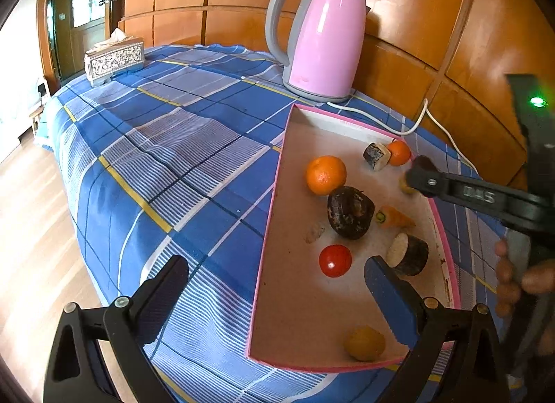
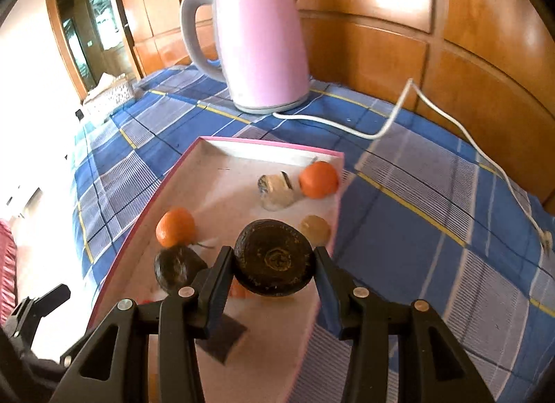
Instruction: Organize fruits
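A pink-rimmed tray on the checked cloth holds two oranges, a red tomato, a dark brown fruit, a yellow fruit, a carrot piece and dark cut pieces. My left gripper stands open over the tray's near left rim, nothing between its fingers. My right gripper is shut on a round dark brown fruit, held above the tray's right side. In the left wrist view it reaches in from the right.
A pink kettle stands behind the tray, its white cable trailing right across the cloth. A patterned tissue box sits at the far left corner. Wooden panelling backs the table. The floor drops away on the left.
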Demonstrator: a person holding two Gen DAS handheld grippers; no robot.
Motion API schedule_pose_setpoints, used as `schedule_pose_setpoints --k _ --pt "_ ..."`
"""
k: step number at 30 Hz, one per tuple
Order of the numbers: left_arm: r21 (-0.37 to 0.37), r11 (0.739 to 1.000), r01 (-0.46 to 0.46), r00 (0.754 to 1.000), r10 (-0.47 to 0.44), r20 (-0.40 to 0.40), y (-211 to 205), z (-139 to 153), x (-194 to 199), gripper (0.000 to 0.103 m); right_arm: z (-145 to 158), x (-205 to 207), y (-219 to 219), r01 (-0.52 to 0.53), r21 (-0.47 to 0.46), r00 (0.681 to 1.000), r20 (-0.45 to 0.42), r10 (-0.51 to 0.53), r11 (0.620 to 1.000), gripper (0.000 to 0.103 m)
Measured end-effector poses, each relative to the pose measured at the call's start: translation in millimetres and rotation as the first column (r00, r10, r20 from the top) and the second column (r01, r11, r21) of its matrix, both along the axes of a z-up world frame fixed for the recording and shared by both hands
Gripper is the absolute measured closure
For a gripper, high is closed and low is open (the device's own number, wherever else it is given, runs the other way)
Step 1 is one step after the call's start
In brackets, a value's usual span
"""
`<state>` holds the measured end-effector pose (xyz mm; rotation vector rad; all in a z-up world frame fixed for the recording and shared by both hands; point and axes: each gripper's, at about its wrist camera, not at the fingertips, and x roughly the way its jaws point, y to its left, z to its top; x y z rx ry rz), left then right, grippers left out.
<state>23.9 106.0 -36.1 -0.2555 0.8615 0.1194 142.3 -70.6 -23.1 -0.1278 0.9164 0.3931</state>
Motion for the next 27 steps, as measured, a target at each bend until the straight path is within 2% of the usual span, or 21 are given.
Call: schedule_pose_setpoints --k 6,12,19,27 --pt "0.006 1.0 -0.002 1.0 0.002 -0.01 2 -4 2 0.001 -19 13 9 -0.005 -0.039 0.999 -0.032 0.004 0.999 0.056" --pt "0.006 1.0 -0.009 1.0 0.009 -0.002 1 -1 0 0.001 -19 5 -2 0.015 -0.016 1.0 -0.027 -0.015 1.0 0.053" --pt "0.016 1.0 0.009 1.0 -0.009 0.008 -6 4 -3 0.001 -10 -21 -17 0.038 0.013 0.999 0.013 -0.038 0.999 0.053" --pt "0.03 0.999 0.019 0.999 -0.02 0.032 -12 11 -8 0.0 -8 -56 -29 0.082 0.006 0.995 0.058 -0.082 0.997 0.053"
